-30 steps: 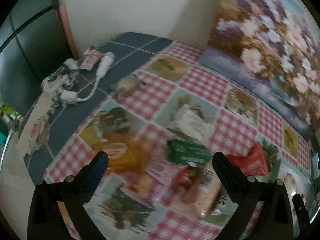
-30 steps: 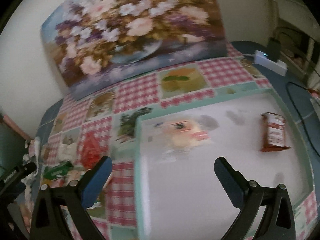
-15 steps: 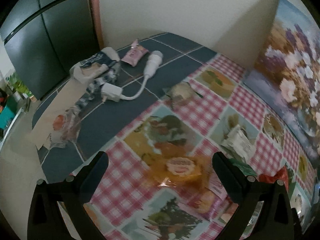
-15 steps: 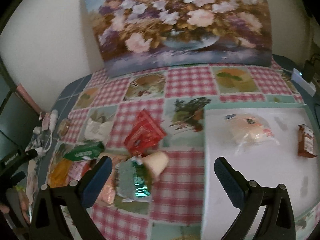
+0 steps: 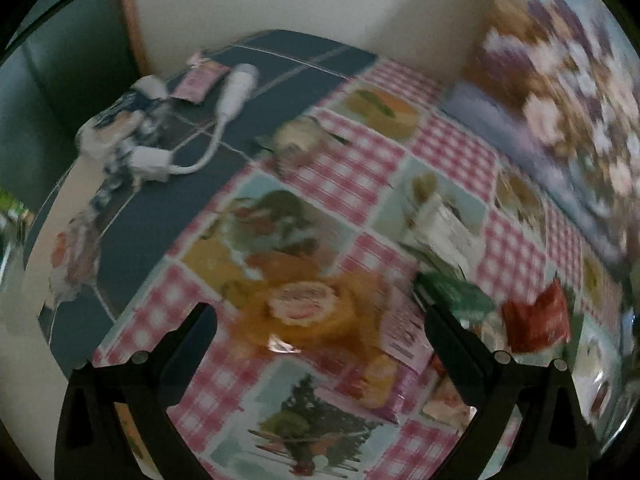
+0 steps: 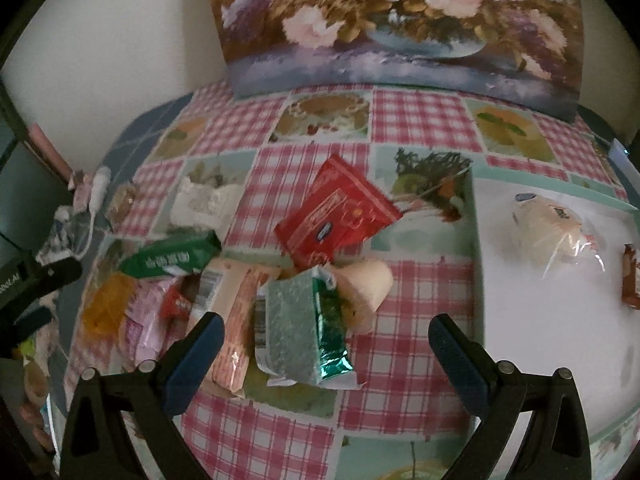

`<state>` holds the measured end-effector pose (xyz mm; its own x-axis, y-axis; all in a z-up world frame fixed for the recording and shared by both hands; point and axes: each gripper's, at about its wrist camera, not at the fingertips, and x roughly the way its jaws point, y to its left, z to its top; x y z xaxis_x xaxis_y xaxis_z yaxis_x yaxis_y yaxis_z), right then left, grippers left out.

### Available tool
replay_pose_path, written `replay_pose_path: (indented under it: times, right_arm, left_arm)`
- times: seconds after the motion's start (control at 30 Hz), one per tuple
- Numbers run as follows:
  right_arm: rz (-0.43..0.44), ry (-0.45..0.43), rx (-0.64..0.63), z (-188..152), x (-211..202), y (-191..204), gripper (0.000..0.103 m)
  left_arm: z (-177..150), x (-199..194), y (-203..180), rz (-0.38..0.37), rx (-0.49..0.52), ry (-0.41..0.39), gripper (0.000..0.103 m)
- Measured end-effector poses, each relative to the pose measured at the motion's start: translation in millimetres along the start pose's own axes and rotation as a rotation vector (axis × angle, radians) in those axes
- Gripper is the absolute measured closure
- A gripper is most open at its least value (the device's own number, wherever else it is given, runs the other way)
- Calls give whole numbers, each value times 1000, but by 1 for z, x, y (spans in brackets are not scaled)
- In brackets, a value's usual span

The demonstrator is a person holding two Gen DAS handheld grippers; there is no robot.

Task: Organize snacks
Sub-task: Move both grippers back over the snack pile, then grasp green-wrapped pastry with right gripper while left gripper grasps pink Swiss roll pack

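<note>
At the far left of the right wrist view, the left gripper [image 6: 28, 296] is showing as a dark shape at the table edge, with white lettering on its body too cropped to read. In its own blurred view the left gripper [image 5: 320, 320] is hovering with jaws spread wide and nothing between them, above an orange clear-wrapped snack [image 5: 304, 312] with a round red label whose writing is smeared beyond reading. Next to it a green packet [image 6: 172, 258] is lying on the checked tablecloth [image 6: 420, 120], carrying white characters I cannot make out. Further right, the snack pile is sitting in front of the right gripper [image 6: 320, 340], whose jaws are also standing wide open and empty; a silver-green packet [image 6: 300, 332] is lying just beyond its fingertips, with a barcode on its left side. Behind it a red packet [image 6: 340, 216] is showing a small blue oval logo, illegible. To the right, a white tray [image 6: 540, 340] is holding a clear-wrapped bun [image 6: 548, 228] and, at the frame edge, a brown wrapper [image 6: 632, 280]. A flower painting [image 6: 400, 20] is leaning against the wall behind.
</note>
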<state>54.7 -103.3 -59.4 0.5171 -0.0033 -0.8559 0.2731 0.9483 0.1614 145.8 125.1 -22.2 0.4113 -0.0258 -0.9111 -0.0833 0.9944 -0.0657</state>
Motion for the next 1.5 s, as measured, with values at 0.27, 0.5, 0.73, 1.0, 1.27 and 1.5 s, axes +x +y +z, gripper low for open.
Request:
replay_pose_path:
  times: [0.27, 0.5, 0.73, 1.0, 1.27, 1.5]
  right_arm:
    - [-39, 57, -46, -6, 20, 10, 0]
    - [-81, 78, -70, -10, 29, 13, 6]
    - [-81, 83, -91, -10, 28, 18, 31]
    - [-55, 82, -74, -8, 25, 12, 42]
    - [-56, 93, -55, -8, 25, 7, 43]
    - [-55, 106, -42, -9, 24, 4, 46]
  left_arm:
    - [-10, 21, -32, 32, 151, 86, 0]
    - [-17, 36, -50, 76, 228, 133, 1]
    - [-22, 41, -58, 81, 260, 155, 32]
    - [-30, 48, -63, 86, 292, 175, 50]
    - [-30, 56, -67, 86, 290, 165, 54]
    - [-26, 56, -68, 54, 260, 155, 60]
